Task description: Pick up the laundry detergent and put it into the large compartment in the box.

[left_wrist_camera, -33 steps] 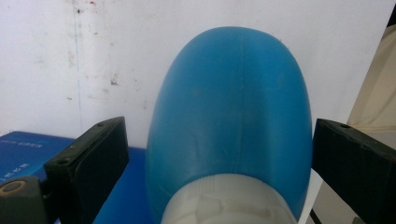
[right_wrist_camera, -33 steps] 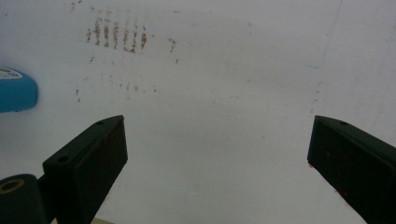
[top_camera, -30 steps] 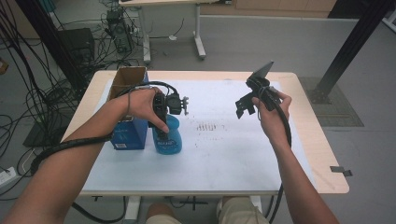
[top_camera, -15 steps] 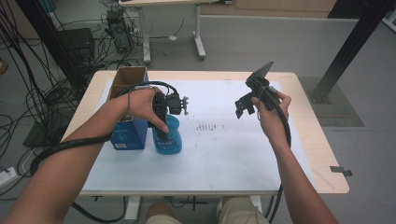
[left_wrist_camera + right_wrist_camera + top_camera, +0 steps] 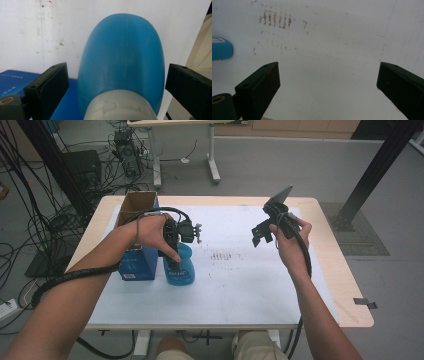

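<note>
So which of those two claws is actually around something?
The left claw. Its jaws stand open on either side of the blue bottle, next to the blue box. The right claw is held up over the bare white table.

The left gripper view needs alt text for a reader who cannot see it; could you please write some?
A blue bottle with a pale ribbed collar sits between the two open black jaws of the left gripper, with a gap at each side. Beneath it lies a white table cover with faint marks, and a blue box shows at lower left.

No visible change since earlier.
</note>
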A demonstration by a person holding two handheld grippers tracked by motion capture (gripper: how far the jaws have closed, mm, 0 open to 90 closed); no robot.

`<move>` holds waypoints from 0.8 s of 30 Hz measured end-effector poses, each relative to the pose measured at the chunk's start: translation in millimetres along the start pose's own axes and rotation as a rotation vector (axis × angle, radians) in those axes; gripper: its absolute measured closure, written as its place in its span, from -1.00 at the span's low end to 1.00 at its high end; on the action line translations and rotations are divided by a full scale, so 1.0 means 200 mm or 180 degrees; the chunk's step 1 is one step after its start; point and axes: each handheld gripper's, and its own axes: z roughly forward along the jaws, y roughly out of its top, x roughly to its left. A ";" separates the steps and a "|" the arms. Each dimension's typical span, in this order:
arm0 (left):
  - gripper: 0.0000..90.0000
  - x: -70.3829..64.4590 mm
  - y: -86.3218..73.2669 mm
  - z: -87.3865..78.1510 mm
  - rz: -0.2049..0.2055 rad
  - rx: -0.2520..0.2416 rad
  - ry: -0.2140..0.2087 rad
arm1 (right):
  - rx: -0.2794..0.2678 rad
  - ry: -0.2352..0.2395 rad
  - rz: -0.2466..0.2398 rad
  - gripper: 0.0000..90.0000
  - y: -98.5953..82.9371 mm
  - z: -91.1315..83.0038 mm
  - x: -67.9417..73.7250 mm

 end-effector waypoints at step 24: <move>-0.88 0.00 -0.01 -0.01 -0.0007 -0.0013 0.0017 | 0.0007 -0.0001 -0.0002 -0.89 0.00 0.00 0.01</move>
